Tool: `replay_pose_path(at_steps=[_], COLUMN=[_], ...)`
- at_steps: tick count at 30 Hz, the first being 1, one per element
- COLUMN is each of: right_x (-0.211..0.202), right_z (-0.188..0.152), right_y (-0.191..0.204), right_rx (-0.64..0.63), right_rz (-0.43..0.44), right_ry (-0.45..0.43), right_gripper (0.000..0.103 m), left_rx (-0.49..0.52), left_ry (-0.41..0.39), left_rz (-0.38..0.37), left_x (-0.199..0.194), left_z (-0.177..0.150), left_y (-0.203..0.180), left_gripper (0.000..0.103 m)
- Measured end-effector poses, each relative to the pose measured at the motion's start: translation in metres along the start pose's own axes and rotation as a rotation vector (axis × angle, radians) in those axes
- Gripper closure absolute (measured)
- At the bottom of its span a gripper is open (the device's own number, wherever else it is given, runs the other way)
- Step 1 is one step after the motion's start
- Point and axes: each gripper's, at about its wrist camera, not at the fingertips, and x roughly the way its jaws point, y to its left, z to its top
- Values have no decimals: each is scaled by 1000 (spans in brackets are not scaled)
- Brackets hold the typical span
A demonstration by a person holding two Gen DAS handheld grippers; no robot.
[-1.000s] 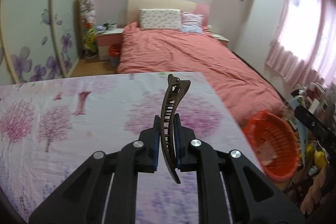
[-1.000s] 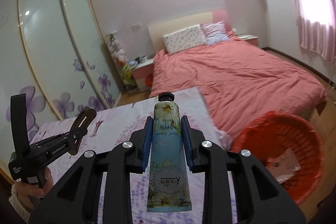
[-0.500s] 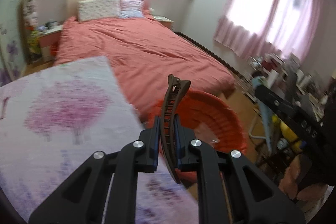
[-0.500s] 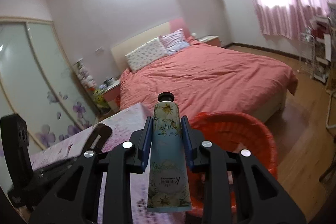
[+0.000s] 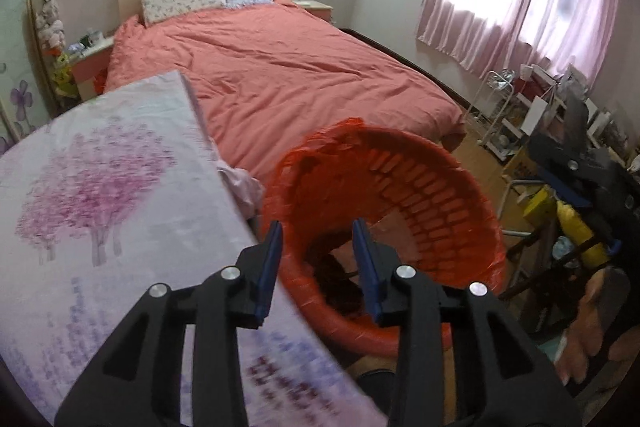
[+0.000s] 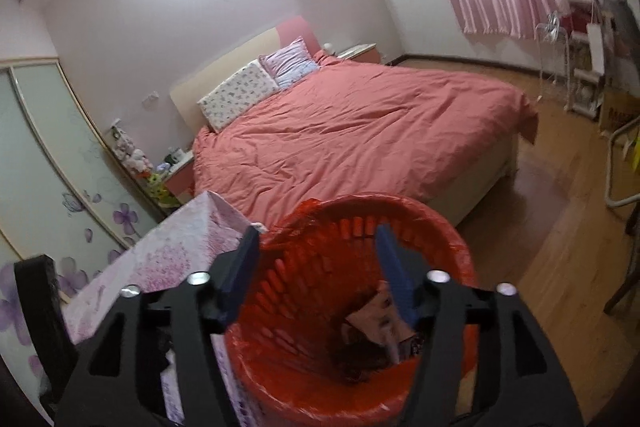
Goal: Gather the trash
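A red plastic basket (image 5: 436,187) lined with a red bag stands on the floor beside the table; it also shows in the right wrist view (image 6: 452,239). My left gripper (image 5: 318,239) is open and empty above the basket's near rim. My right gripper (image 6: 318,243) is open and empty right over the basket. Blurred trash (image 6: 376,331) lies at the bottom of the basket: paper and dark pieces. The hair clip and the hand-cream tube are no longer in the jaws.
A table with a pink tree-print cloth (image 5: 100,187) lies left of the basket. A bed with a salmon cover (image 5: 288,67) stands behind. A cluttered rack and shelves (image 5: 540,115) are at the right. Wooden floor (image 6: 560,227) spreads to the right.
Both grippers moved over the red basket and opened. The left one let go of the brown hair clip, the right one let go of the hand-cream tube.
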Motion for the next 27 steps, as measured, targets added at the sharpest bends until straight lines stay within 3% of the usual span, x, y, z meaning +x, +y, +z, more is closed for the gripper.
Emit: replay_pose_path(at_steps=[6, 10, 15, 20, 27], right_x=[-55, -92, -133, -150, -169], right_z=[-25, -46, -78, -97, -121], right_y=[35, 61, 84, 96, 110], right_rx=[-142, -216, -263, -266, -281], right_rz=[-98, -172, -201, -249, -258], right_ry=[-117, -185, -229, -217, -221], right_gripper=[2, 2, 2, 2, 2], left_rx=[19, 7, -27, -48, -86], left_ry=[-110, -186, -299, -386, -393], left_rz=[91, 165, 267, 361, 430], left_x=[-72, -126, -187, -233, -258], left_z=[-38, -72, -116, -160, -195], left_y=[28, 47, 63, 65, 66], left_gripper=[40, 20, 4, 4, 4])
